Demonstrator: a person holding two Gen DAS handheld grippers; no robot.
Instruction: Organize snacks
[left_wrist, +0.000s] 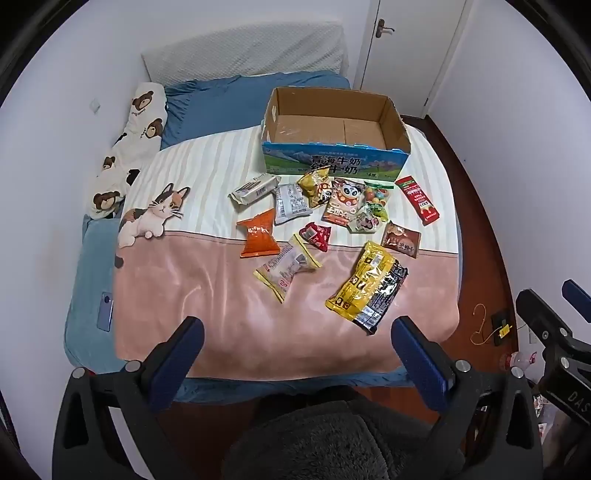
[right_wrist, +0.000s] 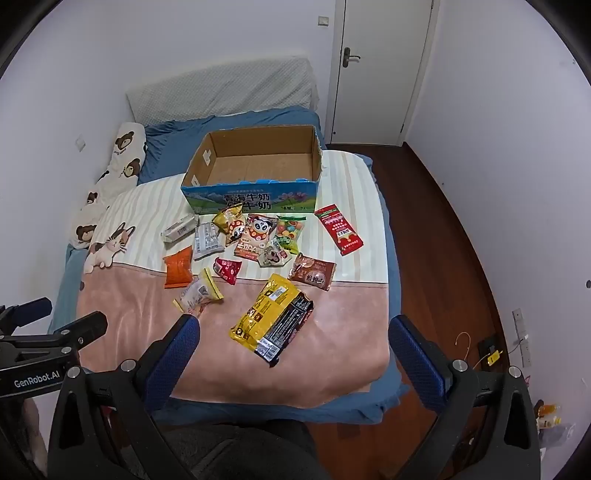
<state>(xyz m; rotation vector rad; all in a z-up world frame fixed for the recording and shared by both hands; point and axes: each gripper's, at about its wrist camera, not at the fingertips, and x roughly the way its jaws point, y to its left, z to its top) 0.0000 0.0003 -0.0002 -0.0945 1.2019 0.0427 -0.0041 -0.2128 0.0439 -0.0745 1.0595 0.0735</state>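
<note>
**Pink blanket strewn with snacks, box unfilled**

Pink-and-cream striped plush blanket covers the bed, and I see the snack packets scattered over its middle. Behind them stands an open brown cardboard box with a blue-green printed front, nothing inside it in either view.

Closest to me lies a large yellow-and-black foil packet, well apart from the box. Left of it sit a clear packet with yellow ends and an orange crimped pouch. A small red wrapper lies between them, a little farther back, and a brown sachet rests at the blanket's colour seam. Nearer the box I count a silver-grey wrapped bar, a panda-printed orange bag, and a long red stick packet off to the right.

My left gripper hovers over the bed's foot, jaws spread wide, holding nothing. My right gripper hangs likewise, jaws wide apart and unloaded, framing the yellow-and-black packet.
</note>
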